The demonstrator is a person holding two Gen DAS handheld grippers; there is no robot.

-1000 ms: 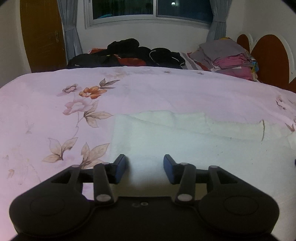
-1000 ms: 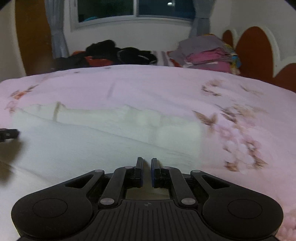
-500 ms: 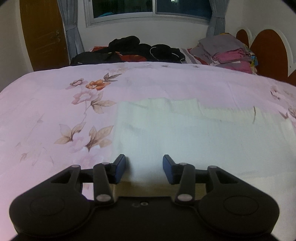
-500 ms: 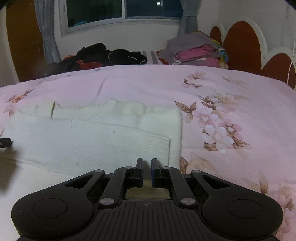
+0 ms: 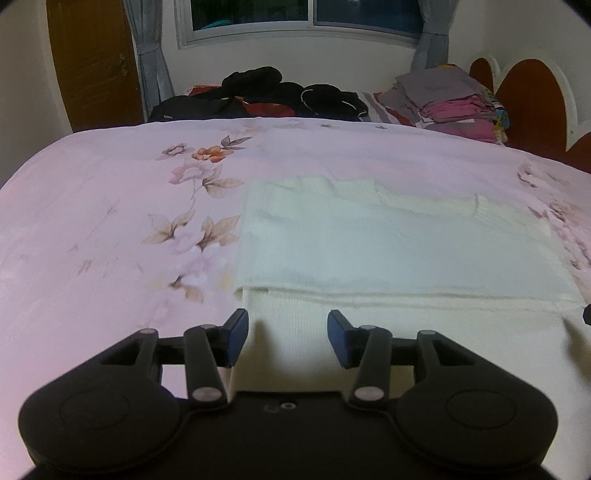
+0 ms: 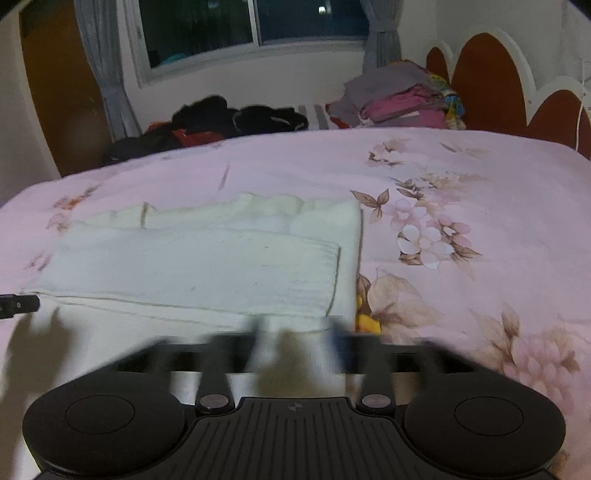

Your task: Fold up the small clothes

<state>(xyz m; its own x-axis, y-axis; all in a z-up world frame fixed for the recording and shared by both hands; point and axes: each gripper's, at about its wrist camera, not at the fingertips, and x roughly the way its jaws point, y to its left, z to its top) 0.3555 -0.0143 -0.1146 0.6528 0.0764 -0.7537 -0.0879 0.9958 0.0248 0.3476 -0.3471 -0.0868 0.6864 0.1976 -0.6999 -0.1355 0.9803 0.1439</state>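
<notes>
Seen from two wrist cameras above a bed covered by a pink floral bedspread [image 5: 110, 206].

Left wrist view: left gripper [image 5: 284, 334] low in the foreground, black frame with blue fingertips [image 5: 236, 332] spread wide apart, released, nothing between them. Positioned over the near left corner of a cream knitted garment [image 5: 399, 251], with the left fingertip about at the garment's left edge and the right fingertip above the ribbed lower layer. Contact with the cloth not clear. Garment lying flat across the middle of the bedspread, folded, an upper layer resting on a ribbed lower layer that shows along the near edge.

Right wrist view: right gripper [image 6: 295, 345] in the foreground, its fingers [image 6: 338, 347] smeared by motion blur, yet visibly parted with a wide gap and nothing clasped between them. Hanging over the near right part of the same cream knitted garment [image 6: 207, 266], casting a shadow on it. Touching or just above, not possible to say. Tip of the left gripper [image 6: 18, 304] visible at the far left edge, beside the garment's near left corner.

Farther back, at the far edge of the bed: a heap of dark clothes [image 5: 266, 94] in the middle and a stack of folded clothes [image 5: 450, 99] in grey and pink to the right, beside a rounded brown headboard [image 5: 532, 96]. Behind, a window [image 5: 306, 16] with grey curtains and a brown door [image 5: 92, 62] to the left.
</notes>
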